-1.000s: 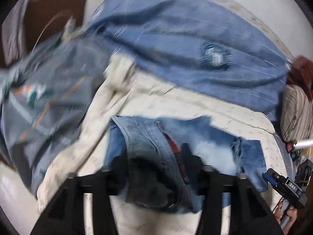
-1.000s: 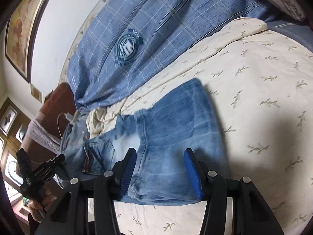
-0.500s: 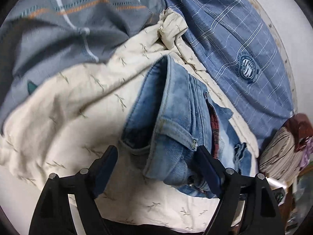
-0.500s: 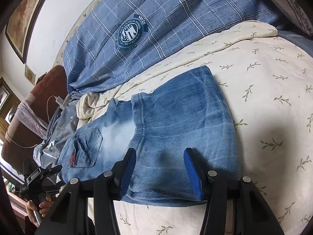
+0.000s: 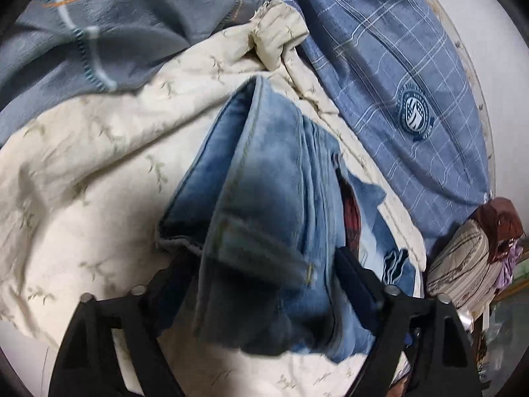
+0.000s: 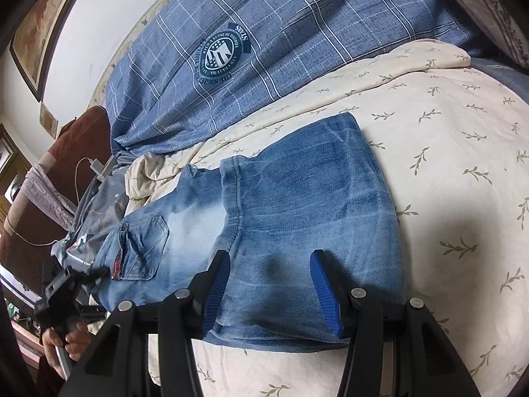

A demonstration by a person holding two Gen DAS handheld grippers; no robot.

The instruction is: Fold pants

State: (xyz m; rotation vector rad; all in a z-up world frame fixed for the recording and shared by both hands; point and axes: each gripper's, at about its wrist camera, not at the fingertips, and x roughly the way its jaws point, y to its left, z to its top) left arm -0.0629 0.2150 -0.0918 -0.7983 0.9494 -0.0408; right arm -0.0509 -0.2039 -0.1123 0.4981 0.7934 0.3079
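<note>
Left fingers [image 5: 185,284] wide, just closing slightly, astride jeans [image 5: 264,231] waistband, right fingers [image 6: 218,281] half-open over jeans

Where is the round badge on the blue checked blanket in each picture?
Left wrist view: the round badge sits at the right, beyond the jeans.
Right wrist view: the badge sits top centre, above the jeans.
Shared landmark: the cream leaf-print sheet.

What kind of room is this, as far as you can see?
Most likely a bedroom: the jeans lie on a bed with a cream leaf-print sheet and a blue plaid quilt; a framed picture hangs on the wall.
</note>
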